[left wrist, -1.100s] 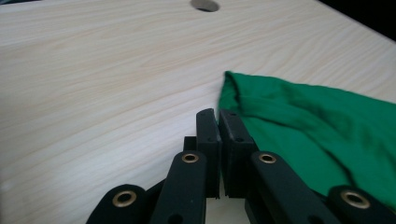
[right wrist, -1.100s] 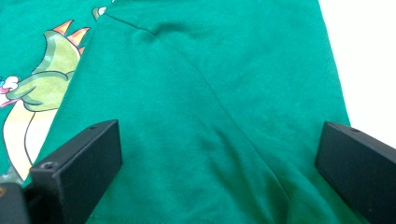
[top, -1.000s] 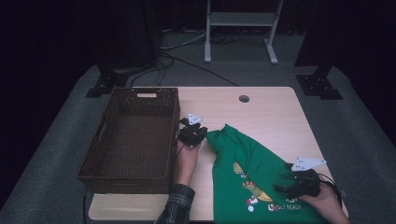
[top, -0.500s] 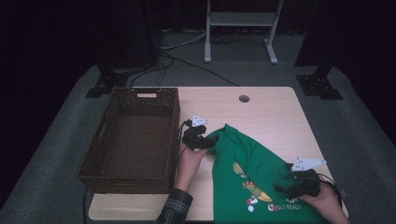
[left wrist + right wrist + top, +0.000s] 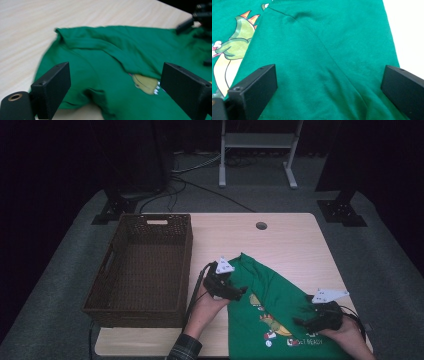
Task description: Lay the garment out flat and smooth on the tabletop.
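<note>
- Basket (image 5: pixel 140 265): brown wicker, sits at the table's left part, w/ its long side running away from the person; inside looks bare. Everything below is placed relative to this basket.
- Table (image 5: pixel 290 240): light wood top; a small round dark hole (image 5: pixel 261 225) lies right of the basket's far corner, well apart from it.
- Left gripper (image 5: pixel 239 292): just right of the basket's near-right corner, held in the person's left hand (image 5: pixel 207 302), w/ a plaid sleeve (image 5: pixel 184 350) at the bottom edge. Grey plate on top. Jaws have just been opening and now stand spread wide; in the left gripper view the shirt lies below and beyond them, nothing pinched between the pads.
- Green shirt (image 5: pixel 272 310): lies on the table right of the basket, near but not touching it. Far corner points toward the hole; the rest spreads to the table's near edge. A fold of cloth (image 5: pixel 110 47) crosses it diagonally in the left gripper view, partly covering a cartoon print (image 5: pixel 146 86). Print w/ white letters (image 5: pixel 272 330) sits toward the near edge.
- Right gripper (image 5: pixel 300 322): farthest from the basket, over the shirt's right part, in the person's right hand (image 5: pixel 345 332). Jaws spread wide in the right gripper view, green cloth (image 5: pixel 324 67) flat between them, not clamped; the cartoon figure (image 5: pixel 232 47) shows at that view's left.
</note>
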`<state>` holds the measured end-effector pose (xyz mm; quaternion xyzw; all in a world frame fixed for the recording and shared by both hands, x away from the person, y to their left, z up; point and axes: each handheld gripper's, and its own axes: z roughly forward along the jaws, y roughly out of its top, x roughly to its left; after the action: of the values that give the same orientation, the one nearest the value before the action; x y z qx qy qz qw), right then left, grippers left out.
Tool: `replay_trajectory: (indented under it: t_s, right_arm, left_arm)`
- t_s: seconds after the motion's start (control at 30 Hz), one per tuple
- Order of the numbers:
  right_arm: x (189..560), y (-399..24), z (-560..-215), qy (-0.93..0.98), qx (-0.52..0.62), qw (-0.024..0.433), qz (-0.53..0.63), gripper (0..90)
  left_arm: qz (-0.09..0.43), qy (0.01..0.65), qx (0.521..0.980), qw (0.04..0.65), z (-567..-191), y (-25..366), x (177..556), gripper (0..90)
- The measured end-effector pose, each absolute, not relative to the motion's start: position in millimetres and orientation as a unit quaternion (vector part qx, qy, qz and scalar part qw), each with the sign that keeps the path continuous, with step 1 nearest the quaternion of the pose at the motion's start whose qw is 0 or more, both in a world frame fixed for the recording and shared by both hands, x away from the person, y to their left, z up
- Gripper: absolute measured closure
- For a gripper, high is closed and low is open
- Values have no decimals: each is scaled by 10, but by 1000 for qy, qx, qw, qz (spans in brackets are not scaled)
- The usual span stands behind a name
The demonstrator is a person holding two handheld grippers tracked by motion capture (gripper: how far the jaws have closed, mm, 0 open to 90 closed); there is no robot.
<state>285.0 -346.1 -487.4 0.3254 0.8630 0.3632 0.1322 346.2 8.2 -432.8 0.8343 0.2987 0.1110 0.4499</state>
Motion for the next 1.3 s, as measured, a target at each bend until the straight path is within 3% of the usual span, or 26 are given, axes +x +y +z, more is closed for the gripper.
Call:
replay_trajectory:
  t_s: [0.43, 0.73, 1.3]
  right_arm:
    - [2850, -3461, -4874, 863, 325, 132, 363, 0]
    - [2850, -3461, -4874, 863, 326, 132, 363, 0]
    - [2904, -3420, -4789, 871, 338, 114, 338, 0]
  left_arm:
    - [84, 245, 871, 417, -4570, -189, 3161, 15]
    - [102, 246, 896, 356, -4796, -209, 3191, 0]
    - [105, 233, 893, 371, -4848, -123, 3198, 0]
